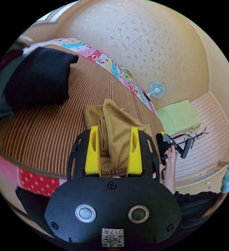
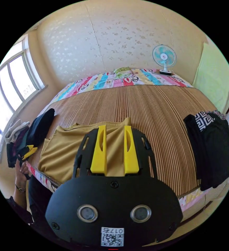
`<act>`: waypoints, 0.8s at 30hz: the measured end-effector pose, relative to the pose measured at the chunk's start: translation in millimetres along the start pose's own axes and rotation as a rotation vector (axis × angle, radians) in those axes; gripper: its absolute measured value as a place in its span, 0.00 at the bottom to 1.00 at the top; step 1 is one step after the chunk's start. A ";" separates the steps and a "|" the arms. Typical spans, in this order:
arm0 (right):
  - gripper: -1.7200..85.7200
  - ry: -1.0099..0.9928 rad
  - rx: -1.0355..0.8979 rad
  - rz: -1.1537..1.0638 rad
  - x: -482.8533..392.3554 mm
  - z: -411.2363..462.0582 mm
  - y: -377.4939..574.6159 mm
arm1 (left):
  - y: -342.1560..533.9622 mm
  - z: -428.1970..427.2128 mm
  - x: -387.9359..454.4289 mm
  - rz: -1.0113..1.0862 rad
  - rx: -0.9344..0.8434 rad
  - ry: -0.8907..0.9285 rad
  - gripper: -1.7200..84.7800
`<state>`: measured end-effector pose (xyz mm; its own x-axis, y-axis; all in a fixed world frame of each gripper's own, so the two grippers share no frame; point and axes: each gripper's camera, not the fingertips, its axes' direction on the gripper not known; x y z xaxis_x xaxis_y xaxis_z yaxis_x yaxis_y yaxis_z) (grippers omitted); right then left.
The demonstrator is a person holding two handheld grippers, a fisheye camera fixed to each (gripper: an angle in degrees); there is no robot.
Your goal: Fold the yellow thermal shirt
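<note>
Striped brown bed mat (image 2: pixel 156 109) carries our mustard-yellow thermal shirt (image 2: pixel 67 149), lying crosswise beyond both grippers' parted, empty jaws; left gripper view shows it bunched (image 1: pixel 114 130).

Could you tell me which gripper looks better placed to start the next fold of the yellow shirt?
Probably the right gripper: its open jaws hang over the middle of the shirt, which lies on the striped mat. The left gripper sits off the shirt's end, beside the bed's edge.
</note>
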<state>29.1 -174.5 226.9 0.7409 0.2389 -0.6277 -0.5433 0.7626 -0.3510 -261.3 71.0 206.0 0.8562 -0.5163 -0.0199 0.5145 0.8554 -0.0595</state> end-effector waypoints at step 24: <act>0.05 -0.321 0.085 0.256 169.7 -34.3 132.7 | 78.0 157.8 282.2 0.561 -0.079 0.262 0.09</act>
<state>69.2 -53.4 50.0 0.6790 0.5922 -0.4339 -0.7013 0.6980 -0.1447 28.0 -1.6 353.3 0.9497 0.0096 -0.3129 -0.0241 0.9988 -0.0427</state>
